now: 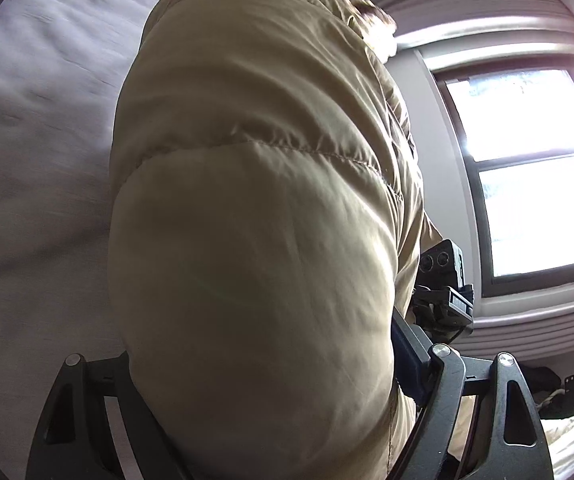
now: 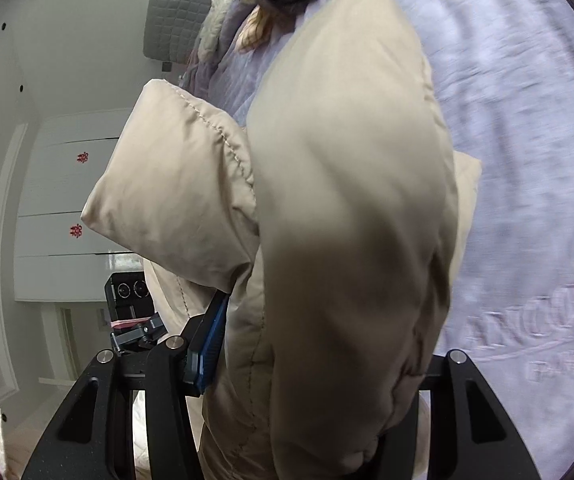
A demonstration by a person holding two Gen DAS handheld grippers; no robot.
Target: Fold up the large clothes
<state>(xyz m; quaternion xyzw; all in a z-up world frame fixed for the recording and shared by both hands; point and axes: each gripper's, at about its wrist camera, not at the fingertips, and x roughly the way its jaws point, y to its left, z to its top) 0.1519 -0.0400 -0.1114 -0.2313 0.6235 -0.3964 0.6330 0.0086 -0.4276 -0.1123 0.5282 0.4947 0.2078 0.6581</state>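
Your left tool (image 1: 271, 420) is clamped on a thick, puffed panel of the beige quilted jacket (image 1: 255, 200), jaws spread wide around the padding. Your right tool (image 2: 315, 412) grips another bulging fold of the same jacket (image 2: 351, 208), jaws about half apart. The fabric is smooth, slightly glossy, stitched in broad padded bands, with a fur-trimmed hood at its far end. The jacket hangs lifted above the pale lilac bed sheet (image 2: 527, 140), filling the space between both tools, with the window (image 1: 535, 168) beyond the bed.
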